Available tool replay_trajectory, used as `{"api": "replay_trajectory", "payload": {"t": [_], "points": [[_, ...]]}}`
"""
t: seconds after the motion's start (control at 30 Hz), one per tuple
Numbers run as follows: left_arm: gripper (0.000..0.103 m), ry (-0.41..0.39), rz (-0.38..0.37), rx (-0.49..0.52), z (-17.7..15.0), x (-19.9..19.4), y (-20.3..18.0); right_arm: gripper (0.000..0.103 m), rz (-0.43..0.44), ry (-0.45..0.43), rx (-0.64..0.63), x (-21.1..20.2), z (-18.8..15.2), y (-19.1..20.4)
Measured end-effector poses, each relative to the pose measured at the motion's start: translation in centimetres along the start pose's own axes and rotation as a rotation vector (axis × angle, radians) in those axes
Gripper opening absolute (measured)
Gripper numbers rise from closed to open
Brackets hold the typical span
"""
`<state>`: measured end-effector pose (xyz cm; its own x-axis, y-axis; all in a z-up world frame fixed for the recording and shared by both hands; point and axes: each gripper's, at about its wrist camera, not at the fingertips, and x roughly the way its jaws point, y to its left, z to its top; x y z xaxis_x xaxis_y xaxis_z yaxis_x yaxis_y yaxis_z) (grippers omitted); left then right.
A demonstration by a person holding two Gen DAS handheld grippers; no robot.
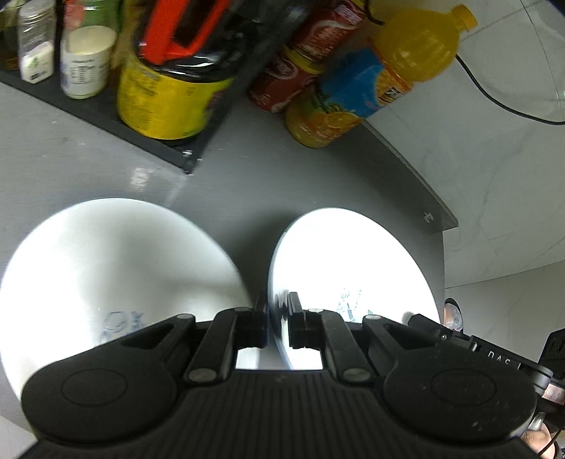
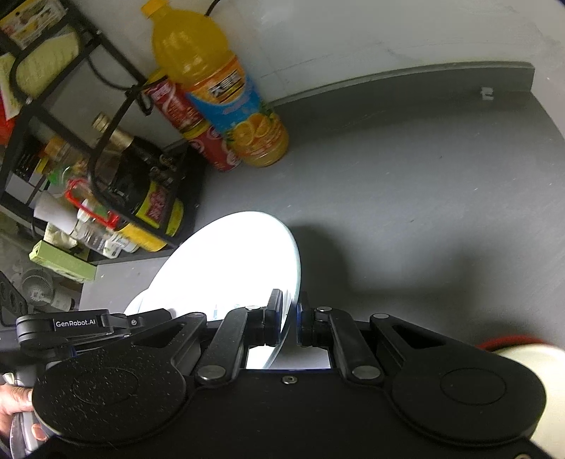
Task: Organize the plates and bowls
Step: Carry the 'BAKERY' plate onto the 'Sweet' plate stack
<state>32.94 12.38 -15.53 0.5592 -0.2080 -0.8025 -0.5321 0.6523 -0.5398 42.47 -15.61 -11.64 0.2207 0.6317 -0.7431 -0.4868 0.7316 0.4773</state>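
Plates (image 1: 116,268): two in left view, apparently one right.

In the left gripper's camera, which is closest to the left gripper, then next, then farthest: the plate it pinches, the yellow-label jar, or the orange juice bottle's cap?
1. Plate, pinched in the left gripper.
2. Yellow-label jar, up left on the black tray.
3. Orange juice bottle cap, top right.
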Motion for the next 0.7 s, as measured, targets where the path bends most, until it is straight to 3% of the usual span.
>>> {"api": "replay_trajectory", "payload": {"t": [0.7], "points": [[0.008, 0.010, 0.037, -0.028, -1.5, -4.2, 8.5, 0.008, 0.017, 0.031, -0.003, 3.5, -5.5, 6.9]]}}
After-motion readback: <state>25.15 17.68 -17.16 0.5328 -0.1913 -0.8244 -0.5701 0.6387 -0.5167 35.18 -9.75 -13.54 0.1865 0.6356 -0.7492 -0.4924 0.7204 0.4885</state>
